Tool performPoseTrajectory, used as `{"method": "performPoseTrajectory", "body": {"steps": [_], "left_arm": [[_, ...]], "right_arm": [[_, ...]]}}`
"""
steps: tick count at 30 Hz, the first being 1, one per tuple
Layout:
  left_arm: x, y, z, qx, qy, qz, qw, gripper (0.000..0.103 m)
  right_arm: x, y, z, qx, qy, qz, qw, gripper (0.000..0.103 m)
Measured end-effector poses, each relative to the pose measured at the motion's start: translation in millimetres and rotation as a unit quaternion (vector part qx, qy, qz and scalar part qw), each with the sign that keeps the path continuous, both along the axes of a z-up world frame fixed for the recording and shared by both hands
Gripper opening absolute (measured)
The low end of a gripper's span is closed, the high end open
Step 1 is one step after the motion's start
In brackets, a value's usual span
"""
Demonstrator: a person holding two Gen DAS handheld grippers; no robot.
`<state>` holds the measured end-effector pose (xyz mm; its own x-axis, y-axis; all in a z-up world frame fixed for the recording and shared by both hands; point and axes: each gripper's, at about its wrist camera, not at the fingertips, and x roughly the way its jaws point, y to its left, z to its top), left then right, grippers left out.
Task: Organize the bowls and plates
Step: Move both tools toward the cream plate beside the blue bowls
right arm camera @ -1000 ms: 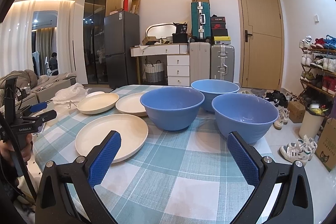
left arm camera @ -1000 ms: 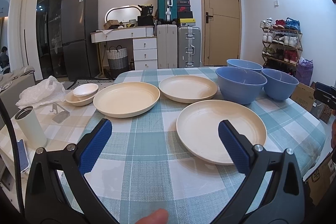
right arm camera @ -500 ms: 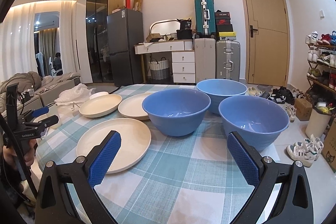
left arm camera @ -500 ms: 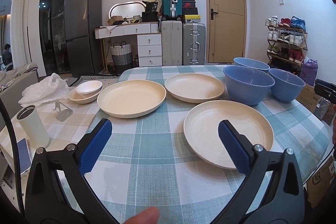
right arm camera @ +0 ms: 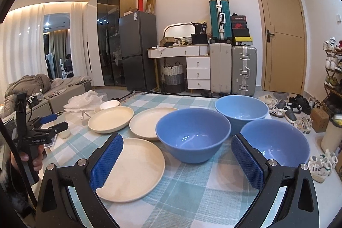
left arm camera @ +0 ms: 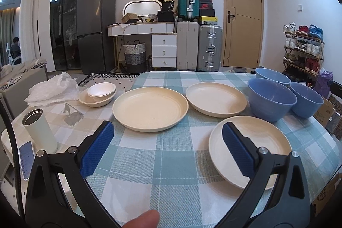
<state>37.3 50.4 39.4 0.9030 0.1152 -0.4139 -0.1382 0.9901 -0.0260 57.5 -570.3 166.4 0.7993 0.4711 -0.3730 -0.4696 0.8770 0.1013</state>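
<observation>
Three cream plates lie on the checked tablecloth: a near plate (left arm camera: 256, 142) (right arm camera: 136, 168), a left plate (left arm camera: 149, 108) (right arm camera: 111, 119) and a far plate (left arm camera: 215, 98) (right arm camera: 149, 125). Three blue bowls stand to their right: a middle bowl (left arm camera: 271, 99) (right arm camera: 192, 136), a far bowl (left arm camera: 272, 76) (right arm camera: 241, 110) and a near right bowl (left arm camera: 307, 102) (right arm camera: 277, 142). My left gripper (left arm camera: 167, 149) is open and empty, above the cloth in front of the plates. My right gripper (right arm camera: 176, 161) is open and empty, in front of the middle bowl.
Left of the plates are small stacked white bowls (left arm camera: 98, 93), a white tumbler (left arm camera: 40, 131), a phone stand (left arm camera: 71, 115), a phone (left arm camera: 26, 155) and a plastic bag (left arm camera: 51, 89). The table edge (left arm camera: 329, 164) drops off at the right; shoes (right arm camera: 320, 164) lie on the floor.
Both grippers have drawn back and lowered a little, so the plates and bowls sit slightly farther off. Both stay open. Nothing on the table has moved.
</observation>
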Motion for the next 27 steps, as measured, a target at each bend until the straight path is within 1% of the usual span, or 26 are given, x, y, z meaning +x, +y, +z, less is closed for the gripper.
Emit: {"method": "performPoseTrajectory", "body": {"steps": [7,11,17,27], "left_arm": [[19,14,8,-0.006,0.007,0.016,0.9998,0.101],[30,22,10,-0.012,0.012,0.023,0.9996,0.101],[45,33,13,-0.016,0.020,0.034,0.9991,0.101],[66,42,19,-0.017,0.027,0.049,0.9983,0.101]], "right_arm": [[16,15,23,-0.002,-0.008,0.018,1.000,0.103],[26,26,36,0.005,-0.008,0.040,0.999,0.103],[40,47,56,0.001,-0.011,0.061,0.998,0.103],[70,79,80,-0.001,-0.013,0.083,0.997,0.103]]}}
